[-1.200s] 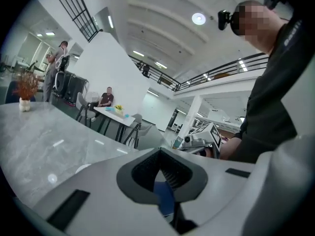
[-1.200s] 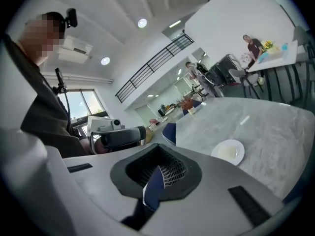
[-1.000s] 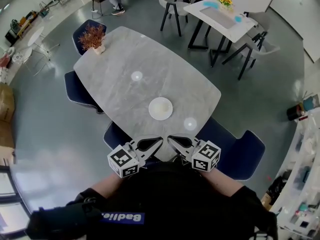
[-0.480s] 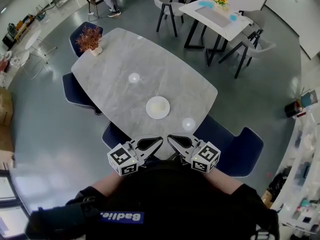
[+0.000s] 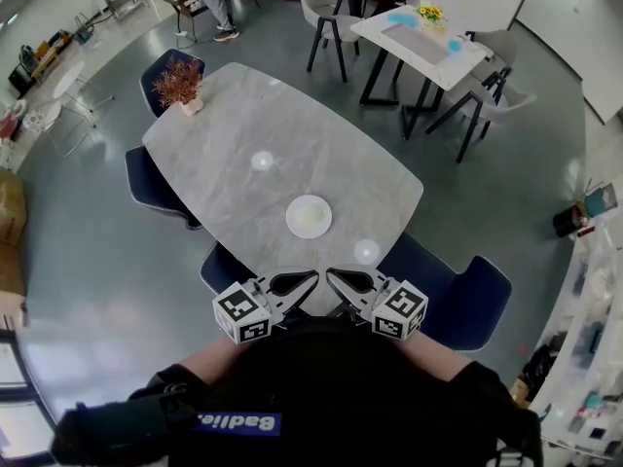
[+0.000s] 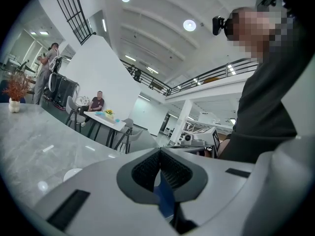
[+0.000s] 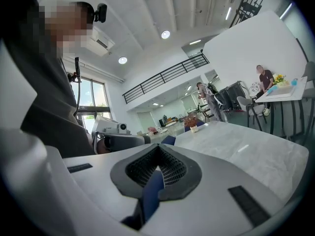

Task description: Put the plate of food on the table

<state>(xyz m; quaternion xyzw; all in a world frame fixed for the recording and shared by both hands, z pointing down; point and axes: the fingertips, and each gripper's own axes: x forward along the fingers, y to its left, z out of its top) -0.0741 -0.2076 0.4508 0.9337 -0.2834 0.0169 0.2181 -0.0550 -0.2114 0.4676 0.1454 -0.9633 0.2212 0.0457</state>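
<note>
White round food plate [image 5: 309, 216] on grey stone counter [image 5: 243, 115] | left hand-held gripper [image 5: 292, 282], right hand-held gripper [image 5: 352, 280] both closed, empty | my stray swing could shove it

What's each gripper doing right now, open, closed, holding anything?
Left gripper: closed, jaws together, holding nothing.
Right gripper: closed, jaws together, holding nothing.

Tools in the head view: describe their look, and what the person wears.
The left tool and right tool are pale grey, tapering shells lined with black ribbed pads. Each carries a white cube printed with black square markers. No cables show. The person wears a black long-sleeved top with a blue lettered strip.
</note>
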